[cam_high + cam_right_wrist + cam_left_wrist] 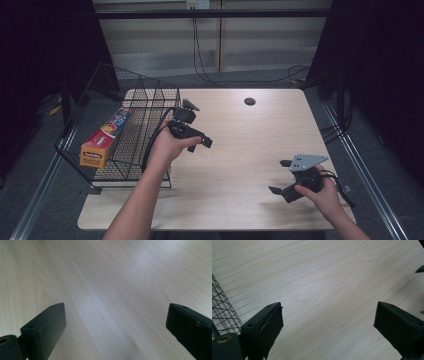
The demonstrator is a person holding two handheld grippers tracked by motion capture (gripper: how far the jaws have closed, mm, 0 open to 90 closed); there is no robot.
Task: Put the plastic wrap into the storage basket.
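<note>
My left gripper [199, 145] hangs over the pale wooden table [250, 135], just right of a black wire basket [125, 130]. In the left gripper view its jaws [328, 320] stand wide apart with bare wood between them. An orange, red and blue carton [105, 137] lies inside the basket on its left side. My right gripper [279, 176] is low over the table's near right part and points left. It is open, and in the right gripper view its jaws [116, 322] frame nothing but wood.
The wire basket's mesh [222, 307] shows at the left edge of the left gripper view. A dark round hole [249, 101] sits in the tabletop near its far edge. Cables run across the floor behind the table.
</note>
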